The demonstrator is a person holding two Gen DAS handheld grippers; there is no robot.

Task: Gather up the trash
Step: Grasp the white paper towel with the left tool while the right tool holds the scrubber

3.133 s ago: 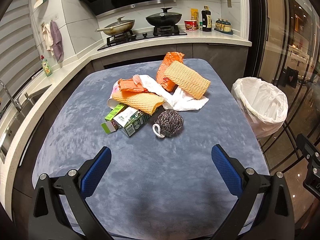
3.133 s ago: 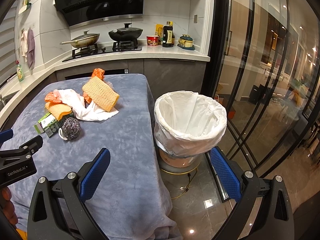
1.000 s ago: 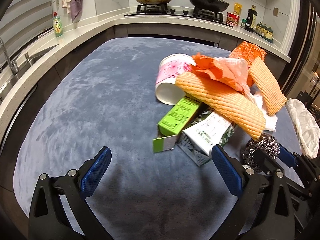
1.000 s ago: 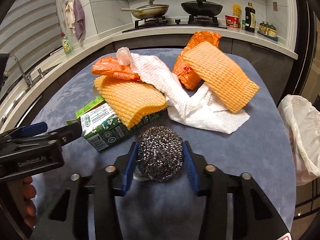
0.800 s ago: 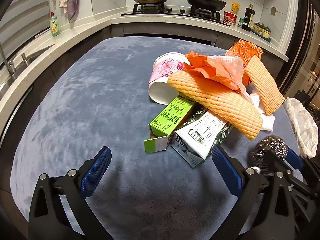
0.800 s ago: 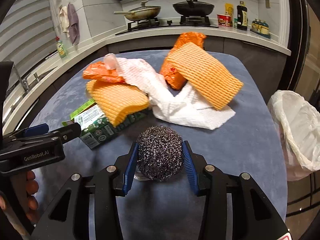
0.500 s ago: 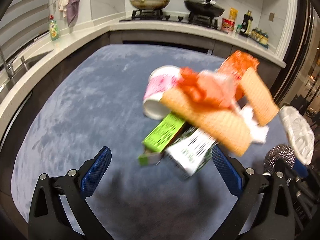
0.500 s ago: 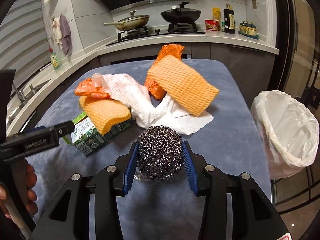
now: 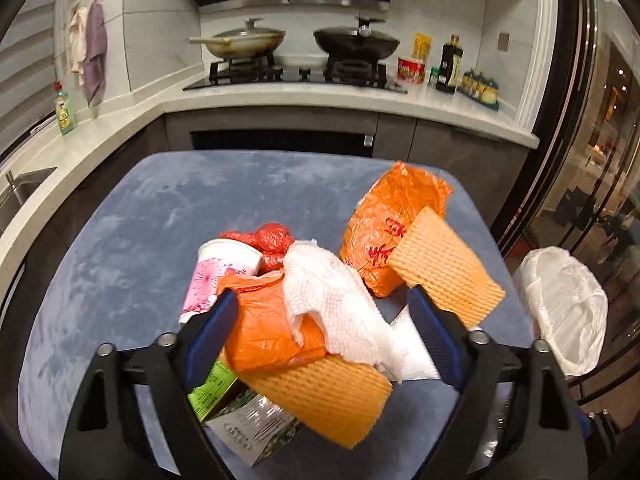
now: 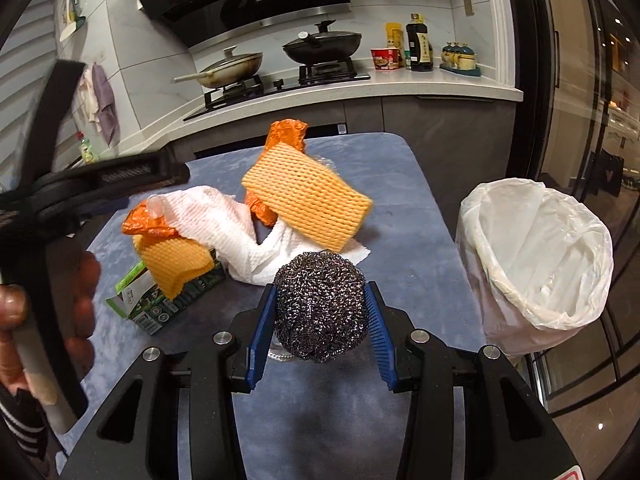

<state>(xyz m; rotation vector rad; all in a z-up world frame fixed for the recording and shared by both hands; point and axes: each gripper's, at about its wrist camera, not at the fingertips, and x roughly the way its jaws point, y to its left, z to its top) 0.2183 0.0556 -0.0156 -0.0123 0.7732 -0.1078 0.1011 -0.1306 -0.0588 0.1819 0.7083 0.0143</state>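
Over the blue velvety tabletop (image 10: 404, 248), right gripper (image 10: 320, 322) clamping a round steel-wool scourer (image 10: 320, 304); left gripper (image 9: 324, 340), jaws spread, straddling a crinkled orange plastic bag (image 9: 268, 336).

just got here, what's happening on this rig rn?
Trash pickup on a blue-grey table. The right gripper is shut on a steel wool scrubber and holds it near the white-lined bin beside the table. The left gripper is open, its fingers on either side of the pile: an orange plastic bag, a white paper towel and an orange foam net. Nothing gripped there yet.
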